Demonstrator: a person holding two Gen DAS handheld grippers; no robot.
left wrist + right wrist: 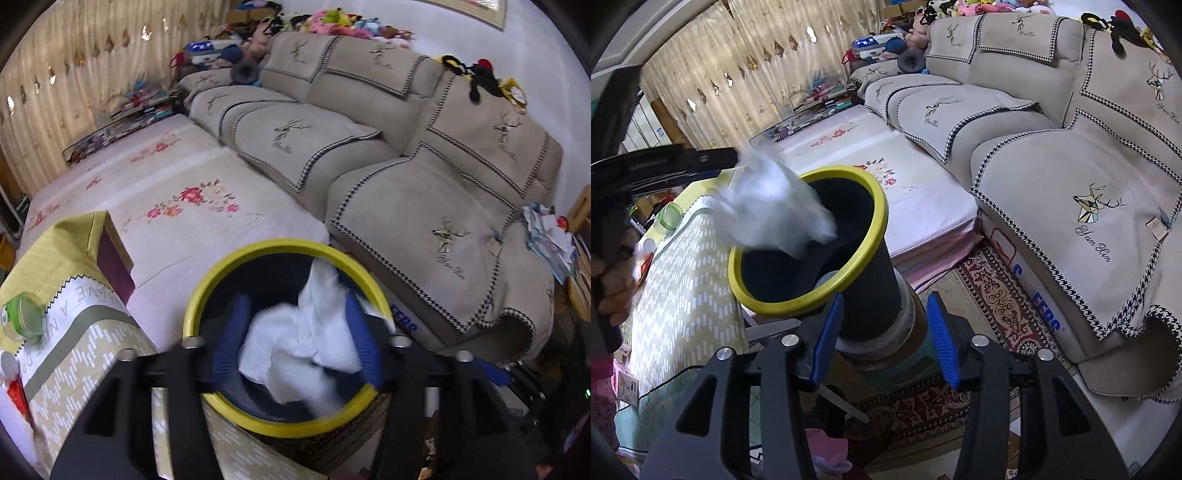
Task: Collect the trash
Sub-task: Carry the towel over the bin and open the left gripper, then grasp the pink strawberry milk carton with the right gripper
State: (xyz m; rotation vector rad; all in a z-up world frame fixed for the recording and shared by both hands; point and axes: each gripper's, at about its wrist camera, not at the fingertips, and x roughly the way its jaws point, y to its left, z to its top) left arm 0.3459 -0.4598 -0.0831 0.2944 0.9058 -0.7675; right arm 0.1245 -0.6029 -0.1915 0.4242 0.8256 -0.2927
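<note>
Sofa behind; blurred tissue hides bin interior.

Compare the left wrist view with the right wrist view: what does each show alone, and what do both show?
Left wrist only: the green tub on the patterned table cover, and the bin's inside from above. Right wrist only: the bin's black wall down to its base, the patterned rug, and the left hand-held gripper seen from the side. Both: the yellow-rimmed bin, white tissue at its mouth, and the beige sofa.

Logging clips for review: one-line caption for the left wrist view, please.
Left tongs, open, over the yellow-rimmed bin with crumpled white tissue between the blue pads.
</note>
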